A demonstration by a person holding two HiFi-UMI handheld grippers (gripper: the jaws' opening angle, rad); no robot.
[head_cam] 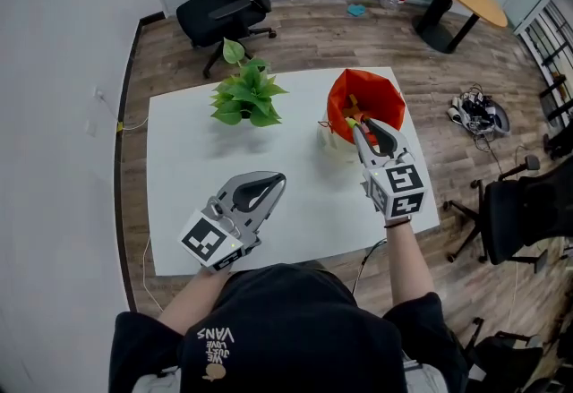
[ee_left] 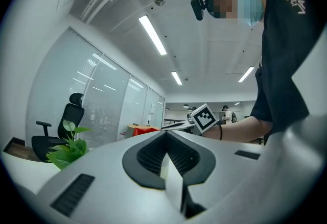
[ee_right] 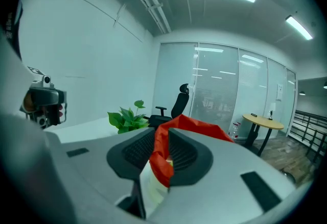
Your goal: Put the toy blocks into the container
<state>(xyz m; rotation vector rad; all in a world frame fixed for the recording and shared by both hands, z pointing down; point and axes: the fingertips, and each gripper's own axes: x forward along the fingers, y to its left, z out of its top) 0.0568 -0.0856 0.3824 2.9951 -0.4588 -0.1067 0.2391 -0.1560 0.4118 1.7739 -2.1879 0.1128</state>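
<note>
- Right now my right gripper [head_cam: 356, 125] sits at the near rim of the container [head_cam: 376, 91], jaws narrowed onto its red edge [ee_right: 161, 159].
- The container, one only, stands on the white table [head_cam: 295, 212]; it is red inside, with a pale lower wall.
- Inside it I see one small yellow-orange shape, which I take for a toy block [head_cam: 353, 103]; I cannot count more.
- My left gripper [head_cam: 276, 181] hovers near the table's front edge, jaws together on nothing.
- One potted plant [head_cam: 246, 96] stands left of the container, well apart.
</note>
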